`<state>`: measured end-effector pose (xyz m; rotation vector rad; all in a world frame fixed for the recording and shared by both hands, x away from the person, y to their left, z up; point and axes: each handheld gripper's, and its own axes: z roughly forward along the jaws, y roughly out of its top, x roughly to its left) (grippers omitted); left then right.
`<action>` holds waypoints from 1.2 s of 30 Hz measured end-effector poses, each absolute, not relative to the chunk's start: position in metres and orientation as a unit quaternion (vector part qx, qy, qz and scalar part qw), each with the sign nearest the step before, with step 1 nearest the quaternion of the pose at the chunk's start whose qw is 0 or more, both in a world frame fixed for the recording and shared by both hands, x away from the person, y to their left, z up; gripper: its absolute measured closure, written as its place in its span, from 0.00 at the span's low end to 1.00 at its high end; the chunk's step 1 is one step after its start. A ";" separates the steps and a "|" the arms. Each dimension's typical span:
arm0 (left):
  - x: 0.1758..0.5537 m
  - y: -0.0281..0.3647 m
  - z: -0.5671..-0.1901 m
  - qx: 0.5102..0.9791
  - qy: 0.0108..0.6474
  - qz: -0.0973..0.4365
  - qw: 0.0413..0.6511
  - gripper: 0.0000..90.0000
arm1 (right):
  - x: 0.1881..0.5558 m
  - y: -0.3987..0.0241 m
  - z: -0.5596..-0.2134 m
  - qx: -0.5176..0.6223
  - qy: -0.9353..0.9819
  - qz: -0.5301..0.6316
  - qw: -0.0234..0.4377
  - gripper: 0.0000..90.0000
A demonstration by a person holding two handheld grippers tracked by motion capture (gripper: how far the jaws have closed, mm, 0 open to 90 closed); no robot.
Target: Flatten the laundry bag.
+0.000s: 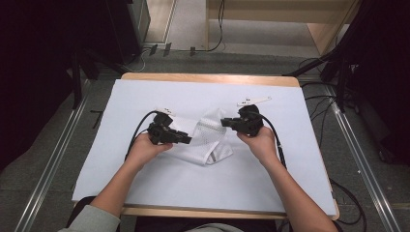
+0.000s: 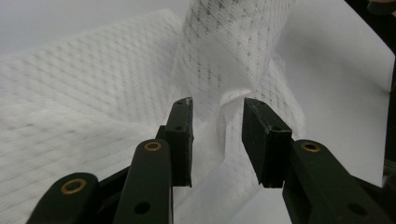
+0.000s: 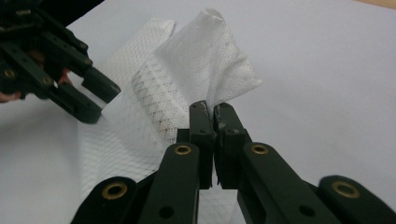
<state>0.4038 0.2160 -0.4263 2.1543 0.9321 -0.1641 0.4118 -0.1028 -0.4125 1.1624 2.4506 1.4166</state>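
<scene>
A white mesh cloth [image 1: 208, 140] lies crumpled mid-table on the white sheet [image 1: 203, 188], one strip pulled up and twisted. The right gripper [image 3: 214, 112] has its jaws pinched tight on that raised fold. The left gripper [image 2: 217, 135] stands with jaws apart, a bunched ridge of cloth between them. From above, both hands flank the cloth; up close, the weave's dotted pattern shows.

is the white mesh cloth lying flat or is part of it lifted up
Partly lifted: the right gripper, shut on the mesh cloth, holds one end up; the rest lies on the table.
</scene>
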 end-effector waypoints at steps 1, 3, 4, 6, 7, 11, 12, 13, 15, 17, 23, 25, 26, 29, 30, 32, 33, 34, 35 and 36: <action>0.404 0.220 -0.424 0.844 0.370 -0.058 0.384 0.71 | 0.408 -0.103 -0.409 0.377 0.802 0.461 0.043 0.99; 0.405 0.229 -0.420 0.840 0.378 -0.045 0.386 0.71 | 0.406 -0.103 -0.408 0.374 0.802 0.463 0.044 0.99; 0.407 0.236 -0.417 0.841 0.385 -0.028 0.380 0.71 | 0.402 -0.103 -0.406 0.372 0.803 0.464 0.042 0.99; 0.408 0.239 -0.416 0.841 0.392 -0.019 0.374 0.70 | 0.397 -0.102 -0.405 0.371 0.804 0.464 0.040 0.99; 0.409 0.242 -0.416 0.841 0.392 -0.011 0.372 0.70 | 0.397 -0.102 -0.405 0.371 0.804 0.464 0.040 0.99; 0.417 0.260 -0.416 0.832 0.419 0.014 0.365 0.66 | 0.386 -0.102 -0.406 0.363 0.807 0.463 0.038 0.99; 0.417 0.260 -0.416 0.832 0.419 0.014 0.365 0.65 | 0.384 -0.102 -0.406 0.362 0.809 0.462 0.038 0.99; 0.418 0.264 -0.416 0.832 0.422 0.020 0.360 0.65 | 0.384 -0.102 -0.406 0.362 0.809 0.462 0.038 0.99; 0.421 0.271 -0.417 0.826 0.432 0.024 0.360 0.64 | 0.379 -0.102 -0.407 0.361 0.811 0.458 0.037 0.99; 0.423 0.278 -0.418 0.825 0.441 0.031 0.353 0.63 | 0.378 -0.102 -0.407 0.359 0.812 0.459 0.037 0.98; 0.431 0.293 -0.426 0.814 0.468 0.033 0.344 0.58 | 0.368 -0.105 -0.406 0.357 0.811 0.463 0.036 0.98; 0.435 0.294 -0.432 0.810 0.477 0.025 0.340 0.58 | 0.363 -0.106 -0.405 0.358 0.809 0.465 0.034 0.98; 0.435 0.294 -0.432 0.810 0.477 0.025 0.340 0.58 | 0.363 -0.106 -0.405 0.358 0.809 0.465 0.034 0.98; 0.438 0.294 -0.437 0.813 0.478 0.016 0.331 0.59 | 0.358 -0.105 -0.405 0.351 0.811 0.467 0.035 0.98; 0.440 0.295 -0.440 0.812 0.484 0.017 0.326 0.60 | 0.356 -0.105 -0.405 0.351 0.811 0.466 0.035 0.98; 0.440 0.297 -0.441 0.811 0.490 0.024 0.319 0.60 | 0.354 -0.104 -0.405 0.350 0.812 0.465 0.032 0.98; 0.440 0.298 -0.441 0.812 0.491 0.030 0.313 0.60 | 0.353 -0.104 -0.405 0.350 0.812 0.466 0.031 0.98; 0.440 0.298 -0.442 0.813 0.493 0.032 0.309 0.59 | 0.351 -0.105 -0.405 0.350 0.812 0.466 0.028 0.98; 0.440 0.299 -0.444 0.813 0.494 0.032 0.309 0.59 | 0.349 -0.105 -0.406 0.351 0.812 0.465 0.029 0.98; 0.439 0.298 -0.444 0.810 0.494 0.032 0.313 0.58 | 0.347 -0.105 -0.407 0.349 0.814 0.464 0.029 0.98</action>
